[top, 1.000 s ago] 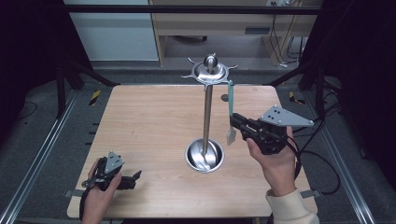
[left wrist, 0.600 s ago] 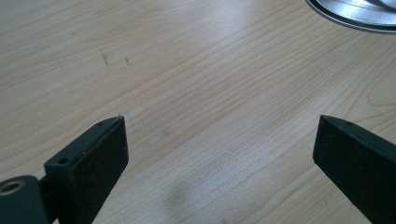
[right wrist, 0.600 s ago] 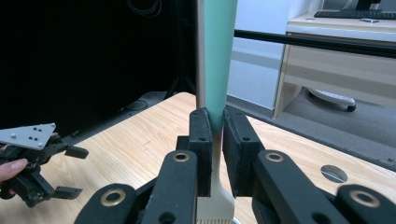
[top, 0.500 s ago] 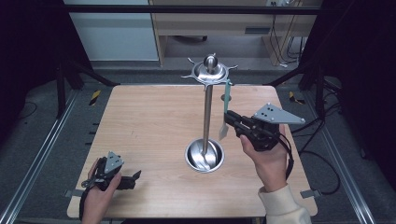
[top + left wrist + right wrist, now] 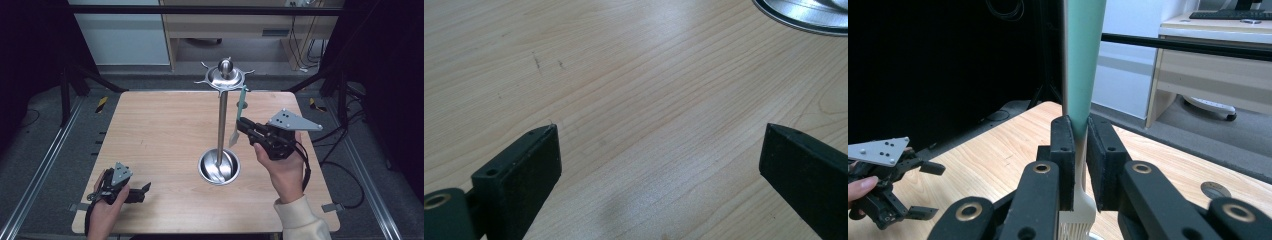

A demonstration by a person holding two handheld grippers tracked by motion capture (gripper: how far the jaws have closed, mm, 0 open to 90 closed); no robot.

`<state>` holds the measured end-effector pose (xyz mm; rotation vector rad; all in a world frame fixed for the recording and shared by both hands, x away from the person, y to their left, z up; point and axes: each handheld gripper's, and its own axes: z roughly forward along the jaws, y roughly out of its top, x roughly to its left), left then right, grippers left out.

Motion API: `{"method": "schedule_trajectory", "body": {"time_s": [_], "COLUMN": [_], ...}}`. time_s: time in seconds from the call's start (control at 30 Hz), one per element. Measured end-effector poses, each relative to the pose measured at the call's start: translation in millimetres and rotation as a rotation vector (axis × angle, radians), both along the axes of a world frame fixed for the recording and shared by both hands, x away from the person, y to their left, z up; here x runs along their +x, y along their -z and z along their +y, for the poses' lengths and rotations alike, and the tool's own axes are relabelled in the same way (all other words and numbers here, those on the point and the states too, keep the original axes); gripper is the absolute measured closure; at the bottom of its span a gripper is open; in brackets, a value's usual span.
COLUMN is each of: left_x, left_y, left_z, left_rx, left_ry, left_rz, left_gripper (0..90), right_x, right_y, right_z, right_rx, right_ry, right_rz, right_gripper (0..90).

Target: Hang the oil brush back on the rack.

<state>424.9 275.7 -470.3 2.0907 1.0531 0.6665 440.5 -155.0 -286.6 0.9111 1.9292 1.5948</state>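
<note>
Left gripper (image 5: 131,192) unchanged at table's (image 5: 160,135) 7 o'clock, jaws wide apart and empty just over the wood, while right gripper (image 5: 243,125) has shifted toward the stand (image 5: 222,120) (3 o'clock of its pole), jaws clamped on the green-handled spatula (image 5: 238,115) hanging upright.

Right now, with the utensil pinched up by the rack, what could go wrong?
1. The right tool clamps the teal-handled utensil only at its narrow neck, so it could pivot or slip in the jaws.
2. The utensil's top sits close to the hooks of the steel rack; a nudge there might rock the tall, thin stand on its round base.
3. The left tool rests open on the table, not steadying the rack.
</note>
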Motion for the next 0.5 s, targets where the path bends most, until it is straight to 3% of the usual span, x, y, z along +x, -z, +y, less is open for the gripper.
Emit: {"method": "schedule_trajectory", "body": {"time_s": [0.5], "left_x": [0.2], "left_y": [0.0], "left_z": [0.0], "left_rx": [0.0], "left_ry": [0.0], "left_rz": [0.0], "left_gripper": [3.0], "right_x": [0.7], "right_y": [-3.2], "right_z": [-0.8], "right_rx": [-0.017], "right_ry": [-0.009], "right_rz": [0.01], "right_gripper": [81.4]}}
